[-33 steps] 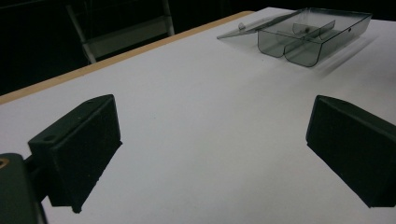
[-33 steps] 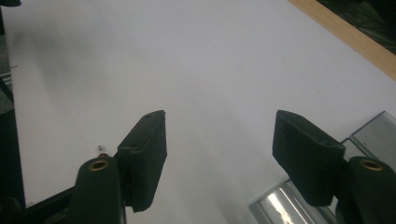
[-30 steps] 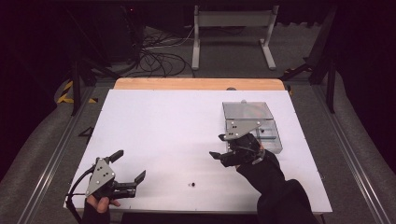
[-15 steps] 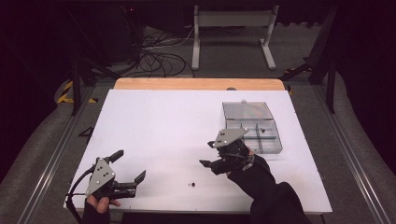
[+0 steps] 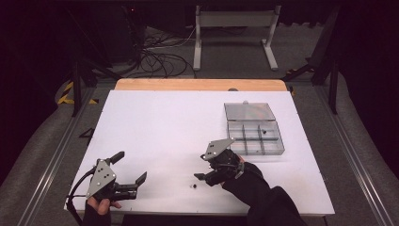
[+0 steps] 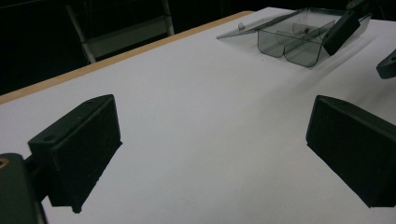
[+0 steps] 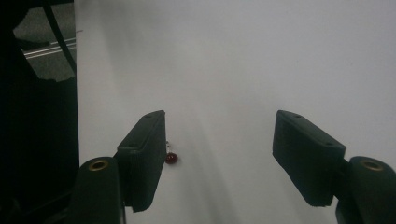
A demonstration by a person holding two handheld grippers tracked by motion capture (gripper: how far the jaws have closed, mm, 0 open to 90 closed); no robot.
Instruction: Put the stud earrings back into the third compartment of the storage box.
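The right gripper [image 5: 201, 168], carried in a black-gloved hand [image 5: 230, 165], is seen low over the white table [image 5: 155, 122] with its black jaws spread wide and nothing held between them. In the right gripper view, a small dark-red round bead with a short pin [image 7: 171, 158] is found lying on the table just beside the inner face of the jaw at the left of that view; whether it is touched cannot be told. In the high view the same bead [image 5: 192, 186] is noted near the table's near edge, just beside that gripper's tips. The left gripper [image 5: 127, 170] is observed near the table's near left corner, jaws also wide apart and empty. The clear grey plastic compartment box with its lid laid open [image 5: 254, 134] is set at the right of the table, well apart from the bead. Compared with the earlier frames, the right gripper has been brought away from the box, leftward and towards the near edge, down to the bead; the left gripper has not been shifted.
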